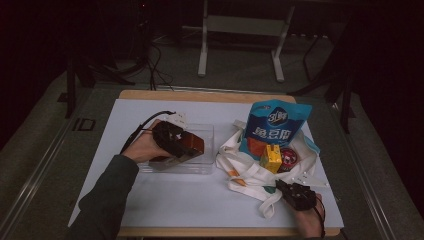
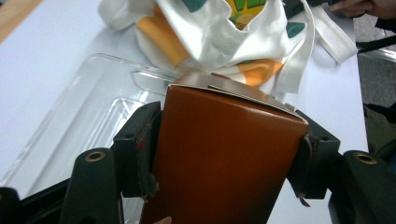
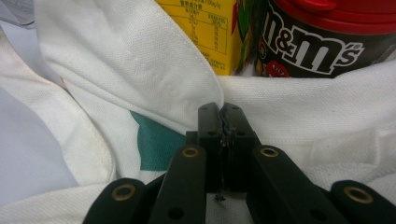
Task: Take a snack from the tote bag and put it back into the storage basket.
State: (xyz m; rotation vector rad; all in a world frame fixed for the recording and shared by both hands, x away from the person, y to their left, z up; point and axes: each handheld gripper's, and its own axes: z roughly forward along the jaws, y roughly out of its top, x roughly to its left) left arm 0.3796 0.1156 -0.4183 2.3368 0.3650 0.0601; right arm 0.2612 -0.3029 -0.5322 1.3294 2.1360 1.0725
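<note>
My left gripper (image 1: pixel 186 144) is shut on a brown carton (image 1: pixel 195 143) and holds it over a clear plastic tray (image 1: pixel 206 166). In the left gripper view the brown carton (image 2: pixel 219 154) sits squeezed between the two black fingers (image 2: pixel 137 149), with the tray (image 2: pixel 84 107) under it. A white cloth bag (image 1: pixel 250 175) lies open on the table's right half. My right gripper (image 1: pixel 282 187) is at its near edge. In the right gripper view this gripper (image 3: pixel 224 114) has its jaws pressed together on a fold of the bag (image 3: pixel 130 70).
A blue snack packet (image 1: pixel 277 122) stands in the bag's mouth, with a yellow juice carton (image 1: pixel 270 158) and a red-lidded M&M's tub (image 1: pixel 288 158) beside it. Close in front of the right jaws are the yellow carton (image 3: pixel 205 28) and the tub (image 3: pixel 317 42). The white tabletop (image 1: pixel 200 200) ends near my arms.
</note>
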